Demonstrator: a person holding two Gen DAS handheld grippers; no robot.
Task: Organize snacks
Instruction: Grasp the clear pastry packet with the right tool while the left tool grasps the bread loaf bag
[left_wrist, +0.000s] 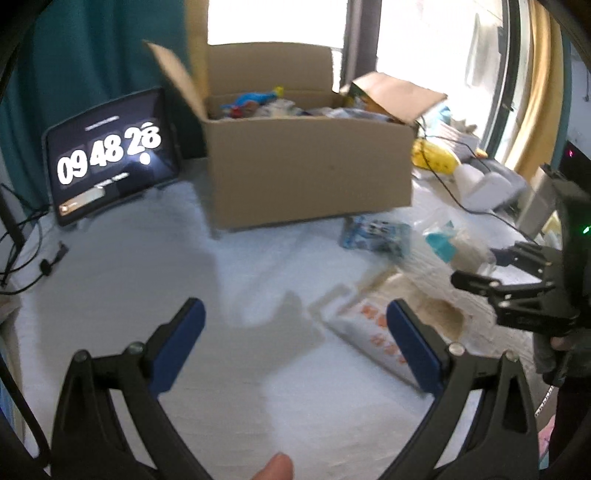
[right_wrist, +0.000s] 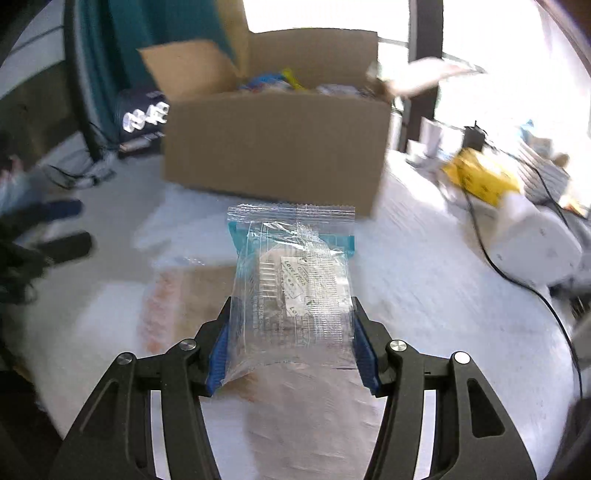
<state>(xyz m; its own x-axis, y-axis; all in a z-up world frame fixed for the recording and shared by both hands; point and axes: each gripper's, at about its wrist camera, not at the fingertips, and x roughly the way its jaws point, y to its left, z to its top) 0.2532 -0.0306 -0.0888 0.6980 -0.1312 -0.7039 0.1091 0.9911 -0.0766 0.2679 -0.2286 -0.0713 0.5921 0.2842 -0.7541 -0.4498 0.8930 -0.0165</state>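
Right gripper (right_wrist: 291, 332): pinching a clear plastic snack packet with a teal band (right_wrist: 291, 280), short of the open brown cardboard box (right_wrist: 277, 144).
Left gripper (left_wrist: 295, 343): spread, empty, before the box.
Advice: clear the box's near wall, then release over the snacks inside.

Box (left_wrist: 310, 173) sits at back centre of the table (left_wrist: 147, 280), flaps up, snacks (left_wrist: 258, 103) inside. Tablet (left_wrist: 110, 155) stands just left of box, cables (left_wrist: 33, 251) left of that. In front of box to the right: a small pack (left_wrist: 376, 236); nearer me, a flat packet (left_wrist: 373, 328) on the table. Clutter (left_wrist: 480, 177) lies right of box, by the window. My right hand-held gripper (right_wrist: 291, 339) has a wrapped snack (right_wrist: 291, 280) between its pads, in front of box. My left hand-held gripper (left_wrist: 295, 339) sits left of the right one, w/ nothing between its pads.
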